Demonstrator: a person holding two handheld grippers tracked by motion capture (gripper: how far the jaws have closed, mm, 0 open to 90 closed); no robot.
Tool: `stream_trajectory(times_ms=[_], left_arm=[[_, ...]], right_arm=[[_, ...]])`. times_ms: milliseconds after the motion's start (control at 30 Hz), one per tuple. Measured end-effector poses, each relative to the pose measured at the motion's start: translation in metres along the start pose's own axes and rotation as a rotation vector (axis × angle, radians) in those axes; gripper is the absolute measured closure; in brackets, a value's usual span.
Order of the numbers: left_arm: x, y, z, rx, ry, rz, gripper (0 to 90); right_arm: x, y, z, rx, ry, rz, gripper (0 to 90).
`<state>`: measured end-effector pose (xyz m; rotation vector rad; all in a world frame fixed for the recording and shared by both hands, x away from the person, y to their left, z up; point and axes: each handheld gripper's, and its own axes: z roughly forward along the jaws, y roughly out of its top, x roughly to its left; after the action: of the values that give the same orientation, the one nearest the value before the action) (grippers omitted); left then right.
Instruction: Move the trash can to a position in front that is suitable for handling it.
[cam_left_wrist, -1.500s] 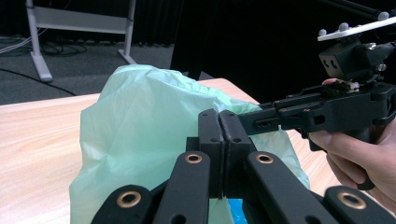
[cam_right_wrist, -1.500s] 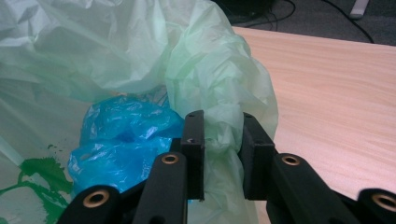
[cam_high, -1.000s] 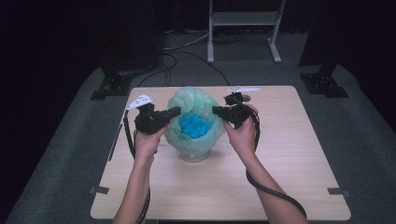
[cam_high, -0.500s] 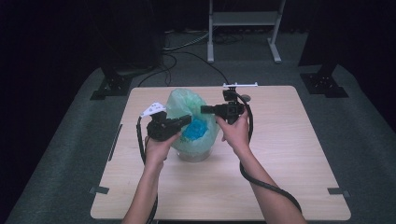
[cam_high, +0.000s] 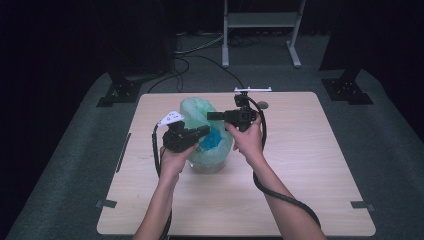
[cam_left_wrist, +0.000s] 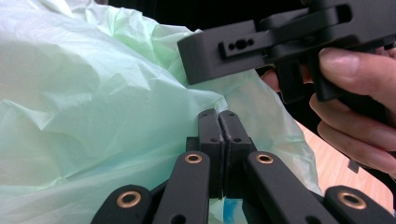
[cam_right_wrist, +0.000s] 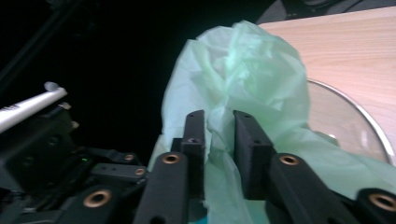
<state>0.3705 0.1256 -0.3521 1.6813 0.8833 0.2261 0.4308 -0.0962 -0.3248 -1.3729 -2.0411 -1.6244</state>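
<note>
Where the green bag (cam_high: 200, 112) bunches, blue contents (cam_high: 212, 141) half hidden, glass bowl (cam_right_wrist: 348, 123) cut off.

A plastic bag (cam_high: 202, 107) stands near the middle of the counter (cam_high: 310, 165), set in a glass bowl (cam_high: 207, 162) whose rim shows beside the bag in the right gripper view. The left tool (cam_high: 202, 132) lies at the bag's left front, the right tool (cam_high: 212, 116) at its right, just behind the left one. A stand (cam_high: 260, 20) rises on the floor behind the counter.
</note>
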Motion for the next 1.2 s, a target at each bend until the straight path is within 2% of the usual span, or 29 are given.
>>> stream_trajectory(times_ms=[67,200,333,500,533,567,600,833,1000,1100,1200], left_arm=[[0.0,0.0,0.0,0.001,0.0,0.001,89.2],[-0.001,0.0,0.002,0.007,0.0,0.004,89.2],[-0.003,0.001,0.005,0.019,-0.004,0.014,89.2],[-0.006,0.001,0.007,0.024,-0.008,0.02,89.2],[-0.007,0.001,0.008,0.025,-0.009,0.02,89.2],[-0.007,0.001,0.008,0.025,-0.009,0.02,89.2],[-0.007,0.001,0.008,0.027,-0.009,0.022,89.2],[-0.008,0.001,0.009,0.035,-0.008,0.032,89.2],[-0.009,0.002,0.009,0.035,-0.009,0.033,89.2],[-0.009,0.001,0.009,0.034,-0.009,0.032,89.2],[-0.009,0.001,0.009,0.036,-0.01,0.033,89.2]], right_arm=[[0.001,0.0,0.001,0.004,0.021,0.004,69.3],[0.0,0.0,0.003,0.012,0.025,0.008,66.2],[0.0,-0.001,0.007,0.028,0.018,0.013,58.4],[0.003,0.0,0.01,0.046,-0.014,-0.005,55.4],[0.005,0.0,0.013,0.057,-0.045,-0.028,55.5],[0.005,0.0,0.013,0.057,-0.045,-0.028,55.5],[0.007,-0.001,0.015,0.074,-0.065,-0.041,54.8],[0.012,-0.002,0.02,0.1,-0.077,-0.073,49.7],[0.015,-0.001,0.021,0.115,-0.071,-0.089,47.1],[0.015,-0.001,0.021,0.117,-0.062,-0.084,45.8],[0.011,0.0,0.021,0.121,-0.029,-0.062,43.7]])
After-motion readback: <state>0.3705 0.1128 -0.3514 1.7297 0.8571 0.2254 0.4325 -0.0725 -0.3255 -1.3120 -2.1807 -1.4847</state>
